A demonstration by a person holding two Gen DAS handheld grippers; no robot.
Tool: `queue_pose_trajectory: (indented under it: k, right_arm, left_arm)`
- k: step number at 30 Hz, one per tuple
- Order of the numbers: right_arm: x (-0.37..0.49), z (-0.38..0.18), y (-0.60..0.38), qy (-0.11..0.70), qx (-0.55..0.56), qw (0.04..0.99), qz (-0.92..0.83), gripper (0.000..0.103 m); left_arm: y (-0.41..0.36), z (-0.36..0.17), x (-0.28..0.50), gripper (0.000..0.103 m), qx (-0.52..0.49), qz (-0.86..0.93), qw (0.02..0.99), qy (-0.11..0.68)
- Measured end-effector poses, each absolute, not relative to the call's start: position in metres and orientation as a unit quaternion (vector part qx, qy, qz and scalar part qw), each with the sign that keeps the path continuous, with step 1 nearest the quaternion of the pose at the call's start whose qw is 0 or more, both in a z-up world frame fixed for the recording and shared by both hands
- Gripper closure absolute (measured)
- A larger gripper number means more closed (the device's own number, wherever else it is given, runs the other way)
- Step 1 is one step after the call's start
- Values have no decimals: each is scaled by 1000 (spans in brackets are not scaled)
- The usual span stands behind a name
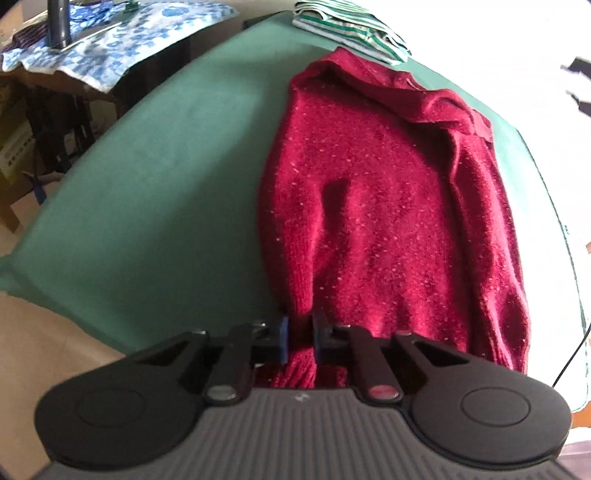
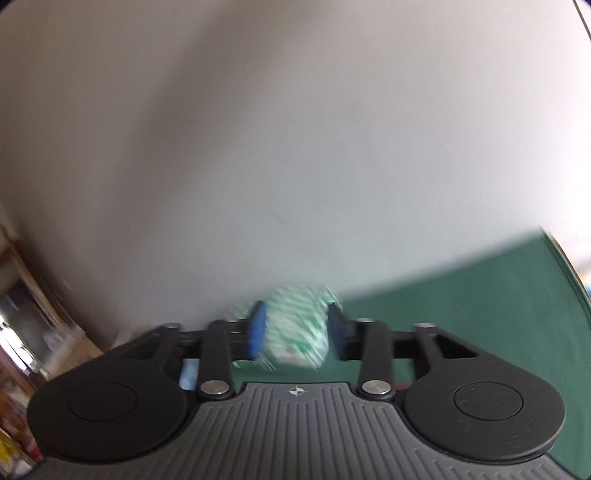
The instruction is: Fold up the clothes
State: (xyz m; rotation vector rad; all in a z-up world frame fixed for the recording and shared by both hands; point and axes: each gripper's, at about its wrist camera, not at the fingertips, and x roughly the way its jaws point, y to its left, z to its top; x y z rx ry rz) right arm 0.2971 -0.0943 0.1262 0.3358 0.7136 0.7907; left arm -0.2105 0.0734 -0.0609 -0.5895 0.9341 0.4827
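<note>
A dark red knitted sweater lies lengthwise on the green table cover, with its sleeves folded in. My left gripper is at the sweater's near end, shut on a narrow red strip of it that runs between the blue pads. A folded green-and-white striped garment rests at the table's far end. In the right wrist view the striped garment appears blurred just beyond the fingertips. My right gripper stands open, and I cannot tell whether it touches the cloth.
A second table with a blue-and-white patterned cloth and a dark pole stands at the far left. Boxes sit under it. A plain white wall fills most of the right wrist view. Shelves show at its left.
</note>
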Motion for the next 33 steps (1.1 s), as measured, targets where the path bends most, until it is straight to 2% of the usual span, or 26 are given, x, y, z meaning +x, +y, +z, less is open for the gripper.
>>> queue_pose_trajectory:
  k: [3, 6, 12, 13, 15, 16, 17, 19, 27, 33]
  right_arm:
    - [290, 57, -95, 442, 223, 788, 367, 60]
    - [276, 6, -82, 511, 275, 737, 346, 60]
    - [271, -27, -49, 516, 308, 740, 301, 58]
    - [276, -30, -44, 516, 315, 745, 283, 60]
    - [283, -32, -37, 505, 320, 754, 274, 75]
    - [287, -31, -34, 501, 311, 760, 273, 89]
    - [291, -29, -31, 498, 301, 766, 272, 97]
    - [293, -14, -31, 475, 294, 780, 283, 98]
    - [294, 92, -72, 301, 297, 842, 335, 98]
    - [298, 151, -120, 185, 308, 870, 337, 98]
  left_arm:
    - [75, -56, -209, 95, -260, 230, 825, 445]
    - [74, -50, -208, 95, -242, 226, 827, 453]
    - [58, -47, -196, 96, -184, 230, 835, 465]
    - [56, -47, -195, 96, -174, 232, 836, 466]
    - [50, -44, -195, 97, -156, 232, 840, 465]
    - [47, -42, -195, 97, -147, 232, 842, 465]
    - [45, -41, -196, 98, -138, 232, 844, 464]
    - [39, -38, -196, 98, -121, 232, 847, 463]
    - [17, -28, -191, 98, -57, 211, 857, 466]
    - [-2, -47, -192, 98, 3, 183, 847, 499]
